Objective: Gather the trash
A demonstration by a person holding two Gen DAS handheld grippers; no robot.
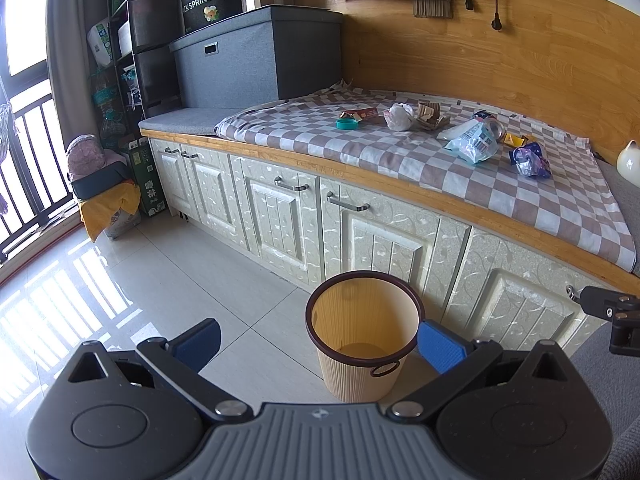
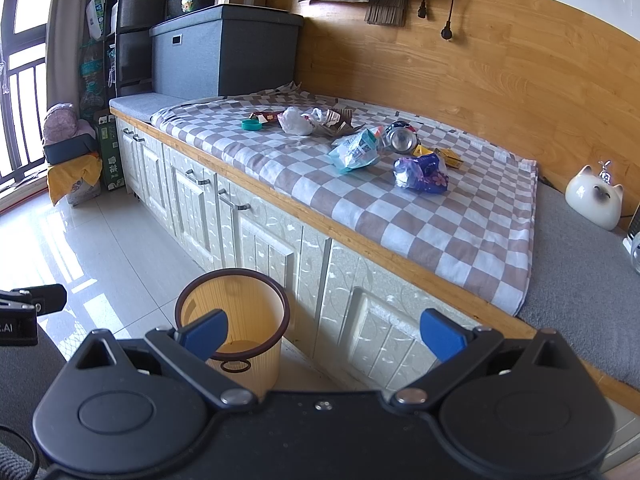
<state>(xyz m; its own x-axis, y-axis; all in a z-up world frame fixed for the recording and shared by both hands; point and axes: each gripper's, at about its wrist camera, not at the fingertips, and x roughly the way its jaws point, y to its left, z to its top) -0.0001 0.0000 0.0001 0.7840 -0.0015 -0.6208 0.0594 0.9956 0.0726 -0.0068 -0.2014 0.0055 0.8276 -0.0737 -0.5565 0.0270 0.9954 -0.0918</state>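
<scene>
Both tongs are spread wide and hold nothing. The left tongs [image 1: 320,344] hang over the floor with the bin [image 1: 365,334] between their blue pads; the right pad covers a bit of the bin's rim. The right tongs [image 2: 323,336] sit farther right, and their left pad overlaps the bin [image 2: 232,320] in that view. The bin stands upright on the tiles, just before the cabinet doors [image 2: 256,248], its base cut off by the gripper bodies.

Beyond, on the counter, a checked cloth [image 2: 440,232] carries the trash: a purple wrapper [image 2: 420,172] nearest, a pale blue bag [image 2: 356,152], a crushed can [image 2: 400,136], small yellow wrappers half hidden behind these, a white crumpled bag [image 2: 296,120], brown paper scraps too jumbled to sort, a teal lid [image 2: 251,125] and a red packet [image 1: 366,113]. A cat figure [image 2: 596,196] sits far right.
</scene>
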